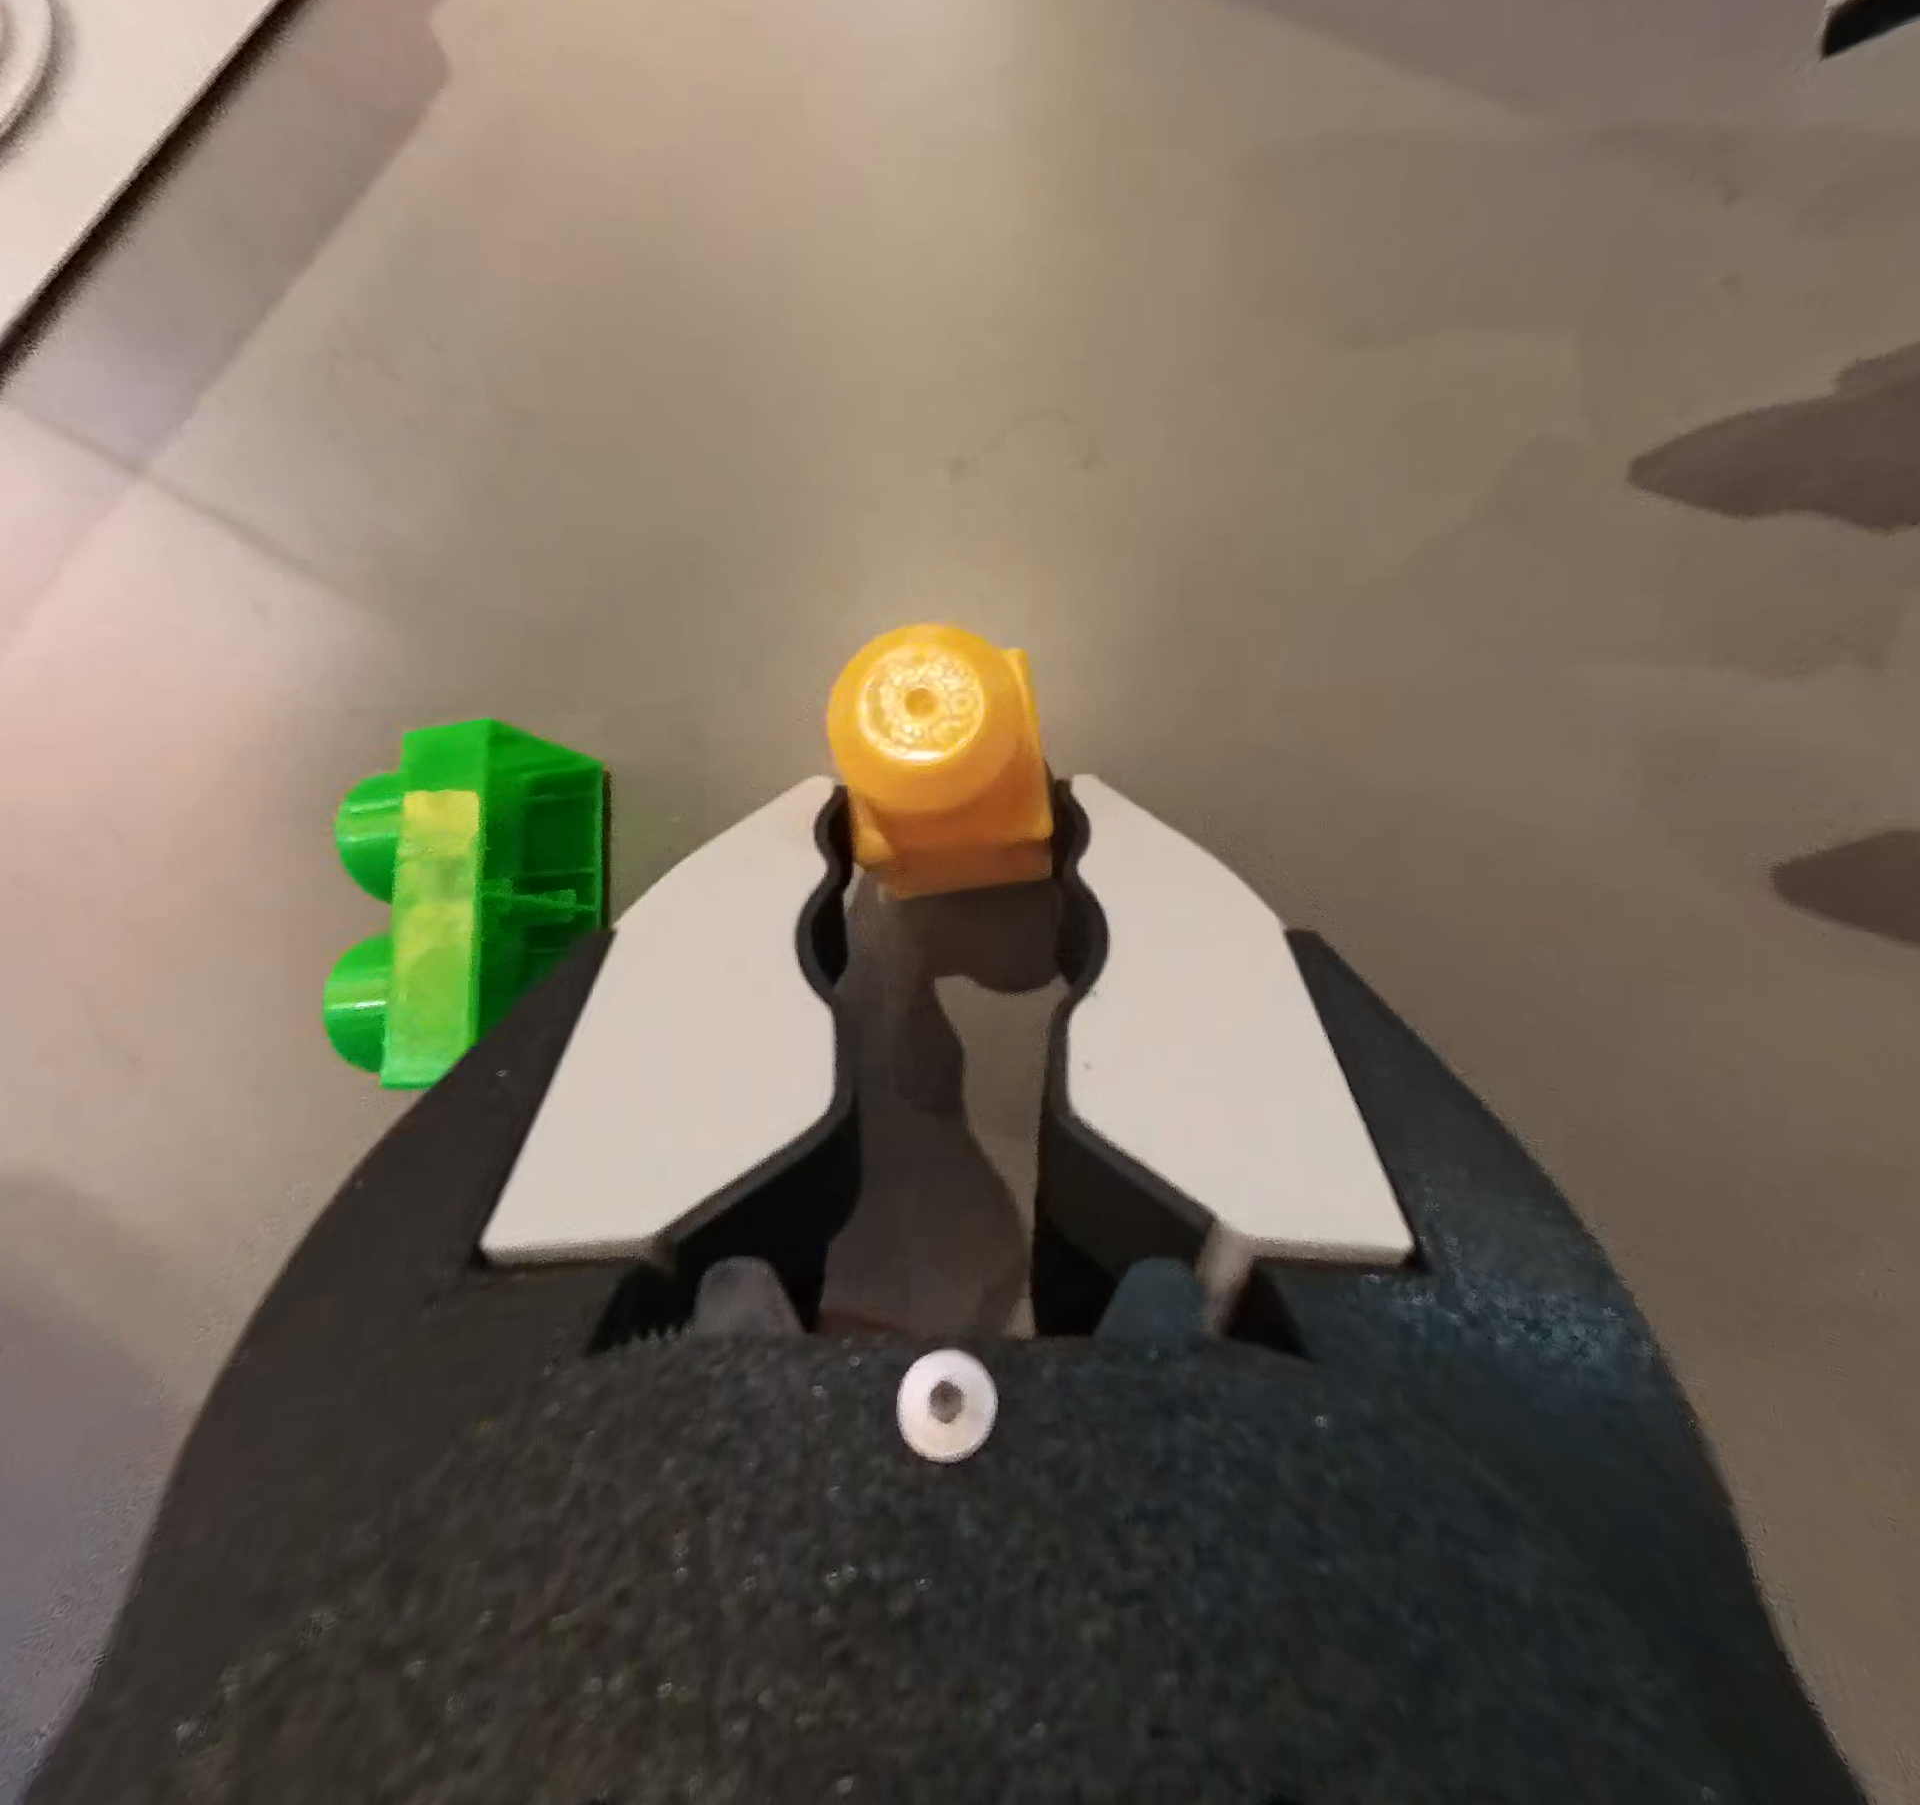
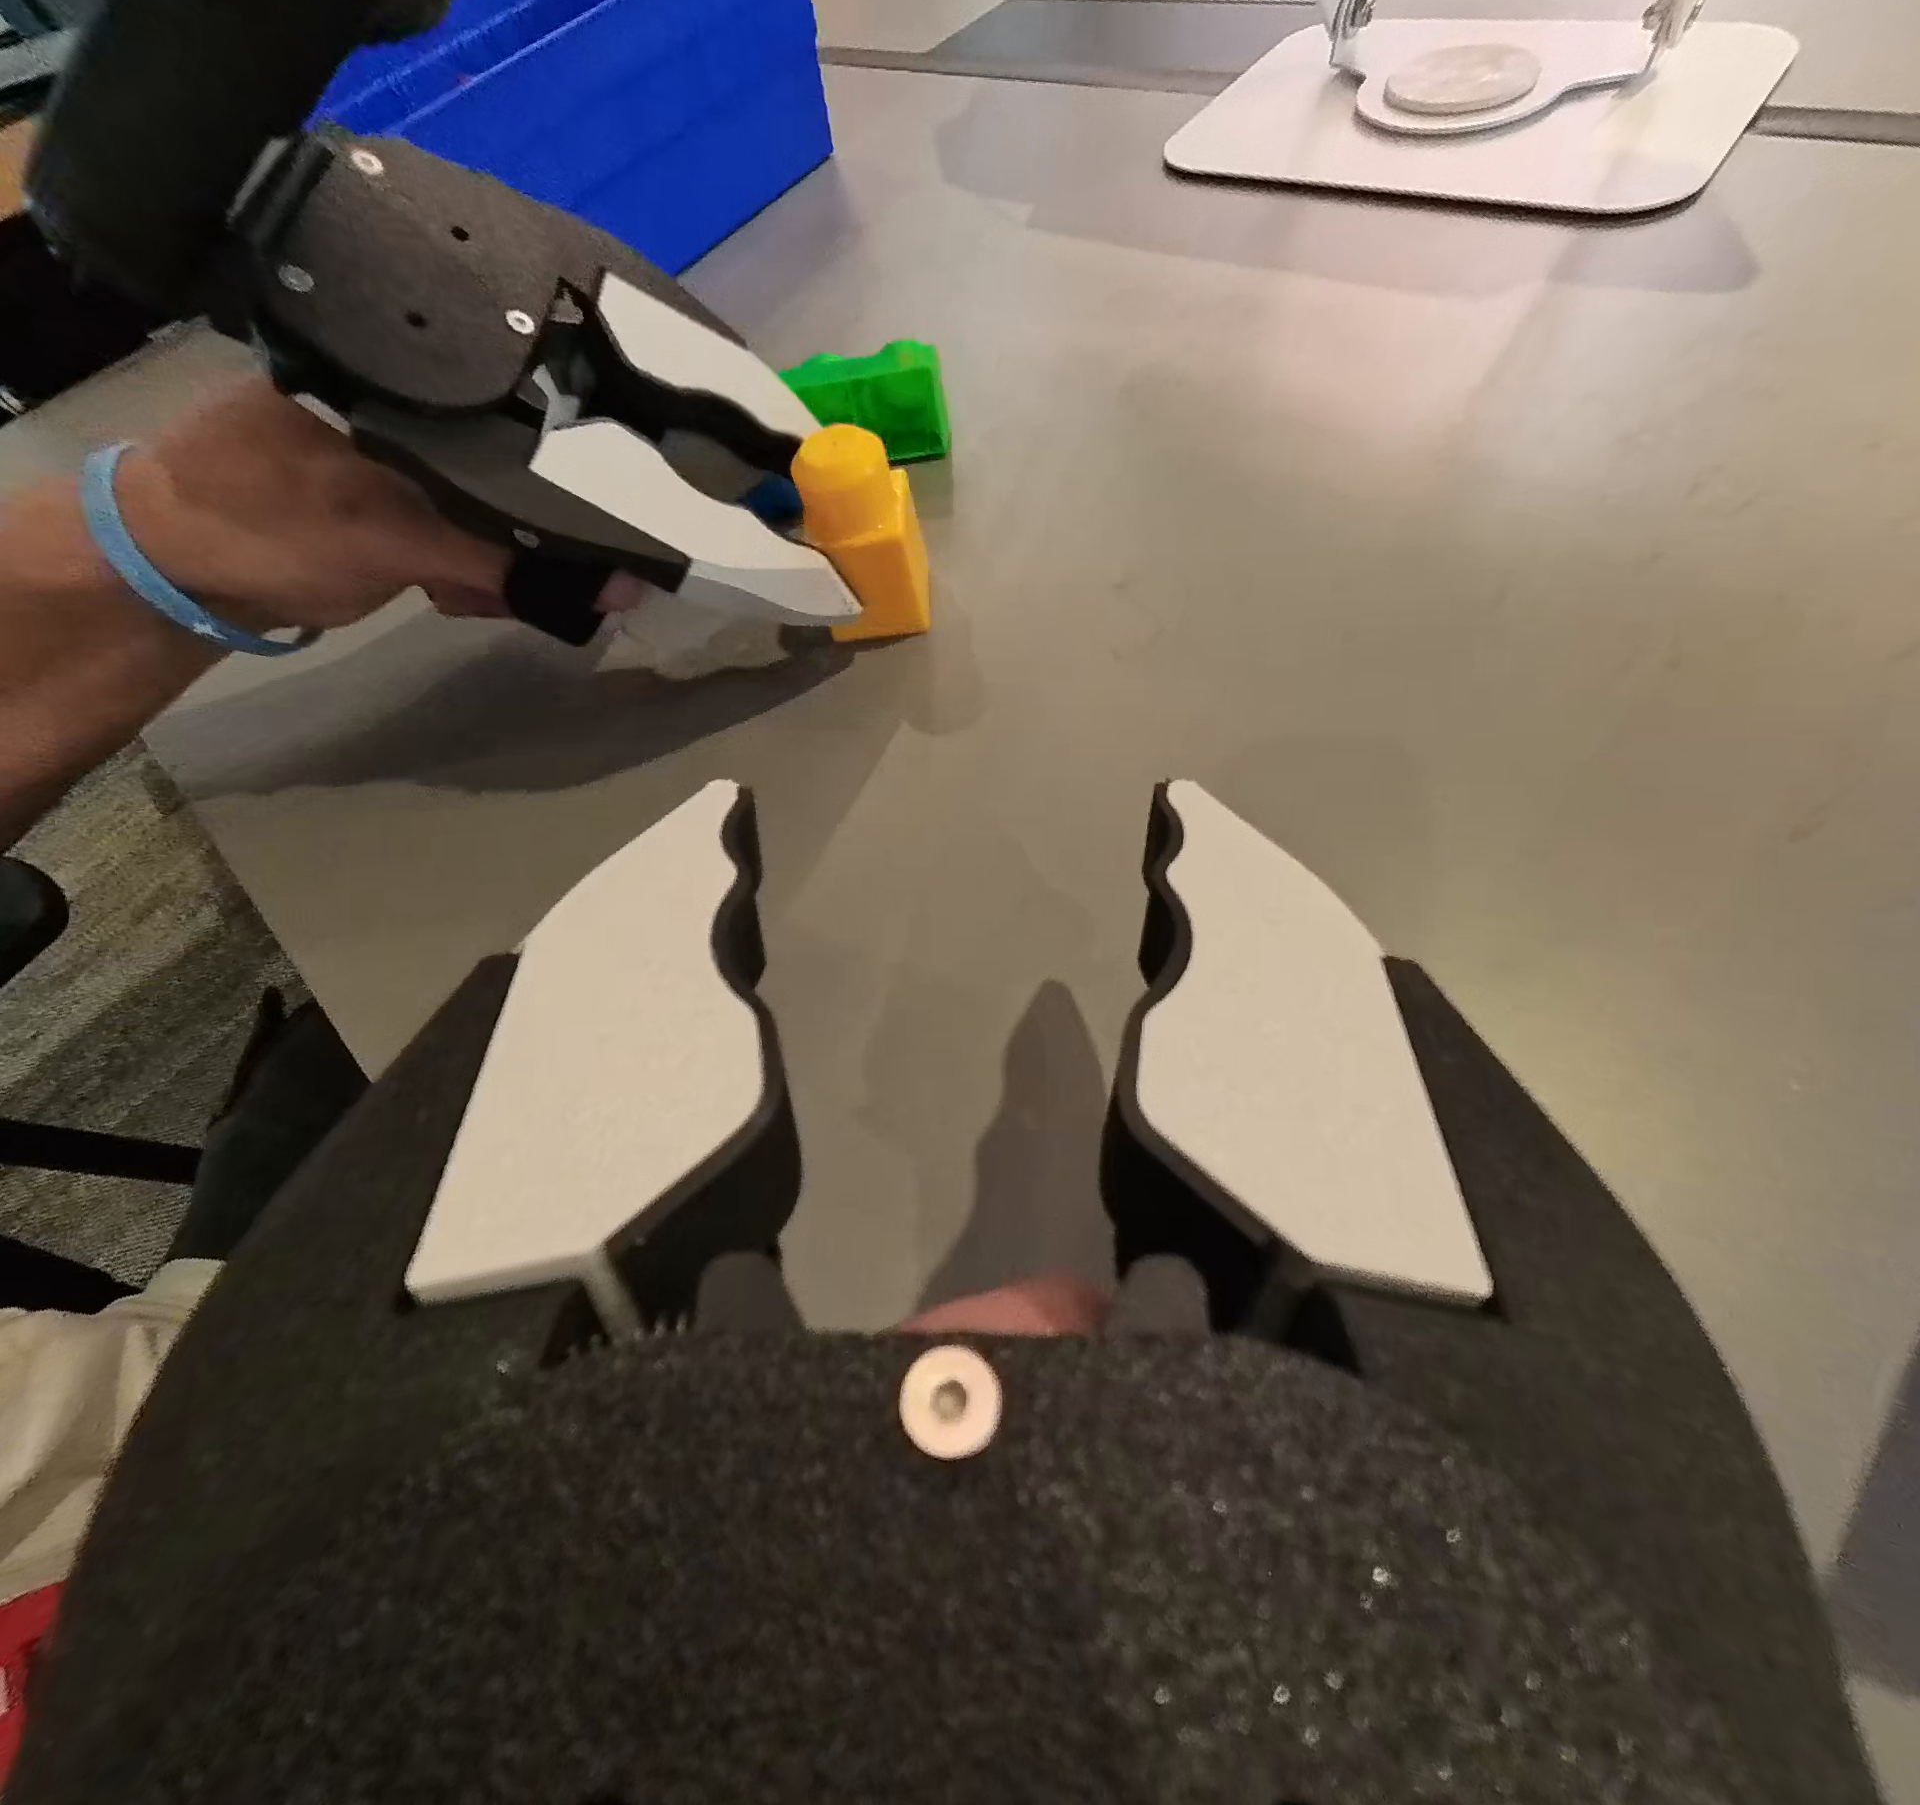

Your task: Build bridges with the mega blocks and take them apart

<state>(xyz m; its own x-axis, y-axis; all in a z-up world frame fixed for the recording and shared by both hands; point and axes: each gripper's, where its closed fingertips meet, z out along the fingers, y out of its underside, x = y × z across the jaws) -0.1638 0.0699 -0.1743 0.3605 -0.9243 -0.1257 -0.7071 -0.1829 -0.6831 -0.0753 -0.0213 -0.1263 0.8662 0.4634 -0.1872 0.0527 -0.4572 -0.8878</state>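
Observation:
My left gripper (image 1: 951, 810) is shut on a yellow single-stud block (image 1: 935, 768), stud upward. In the right wrist view the left gripper (image 2: 831, 519) holds the yellow block (image 2: 878, 550) with its base at the grey table. A green two-stud block (image 1: 457, 914) lies on its side just left of the left gripper; it also shows behind the yellow block in the right wrist view (image 2: 894, 399). A small blue piece (image 2: 774, 498) shows between the left gripper's fingers. My right gripper (image 2: 951, 820) is open and empty above the table, nearer than the blocks.
A blue plastic bin (image 2: 644, 103) stands at the table's far left. A white stand base (image 2: 1475, 124) sits at the far right, also at the left wrist view's top left (image 1: 135, 62). The table edge (image 2: 270, 882) runs along the left, with carpet beyond.

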